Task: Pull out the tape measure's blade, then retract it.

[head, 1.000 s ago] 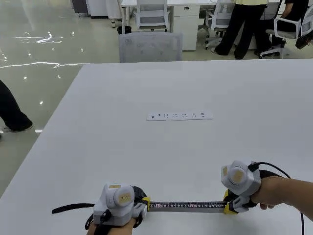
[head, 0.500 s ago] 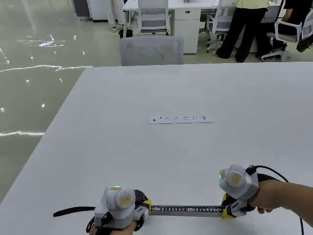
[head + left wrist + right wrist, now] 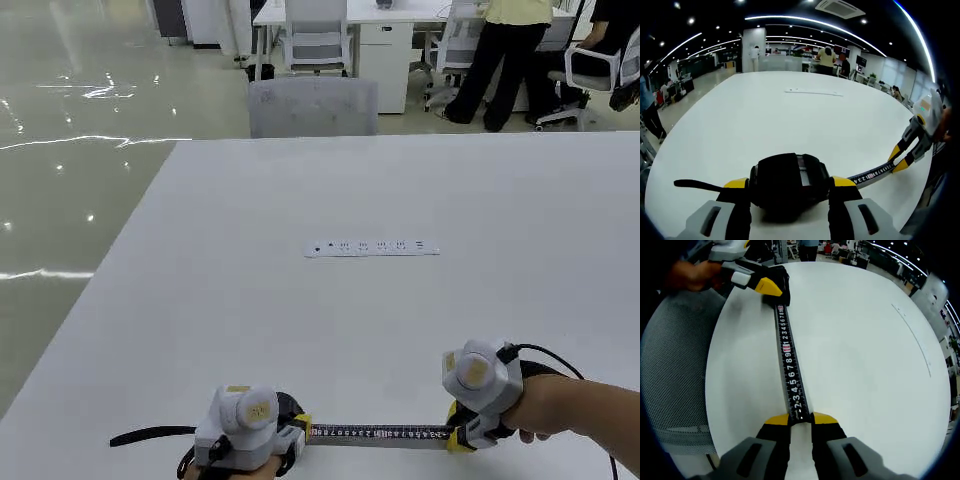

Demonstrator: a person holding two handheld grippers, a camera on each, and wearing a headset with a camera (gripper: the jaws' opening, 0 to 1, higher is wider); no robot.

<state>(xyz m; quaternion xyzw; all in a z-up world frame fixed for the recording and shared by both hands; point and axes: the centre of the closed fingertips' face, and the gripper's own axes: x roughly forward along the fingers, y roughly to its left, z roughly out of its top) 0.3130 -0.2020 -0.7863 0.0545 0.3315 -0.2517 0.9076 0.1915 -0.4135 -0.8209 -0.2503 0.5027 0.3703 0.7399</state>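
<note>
A black tape measure case (image 3: 790, 180) sits at the near edge of the white table, clamped between the yellow-tipped jaws of my left gripper (image 3: 290, 432). Its dark numbered blade (image 3: 378, 433) runs out flat to the right along the table. My right gripper (image 3: 801, 418) is shut on the blade's end (image 3: 797, 410), with the scale reading from 2 up past 10 toward the case (image 3: 775, 285). In the left gripper view the blade (image 3: 871, 176) leads off right to the right gripper (image 3: 904, 157). A black wrist strap (image 3: 150, 435) trails left from the case.
A white power strip (image 3: 371, 247) lies mid-table. A grey chair back (image 3: 313, 106) stands at the far table edge. People and office chairs (image 3: 510, 55) occupy the room behind. A black cable (image 3: 560, 356) loops off the right gripper.
The two grippers have come slightly closer together, so the exposed blade looks a bit shorter. The camera has tilted a little; the power strip sits lower in view.
</note>
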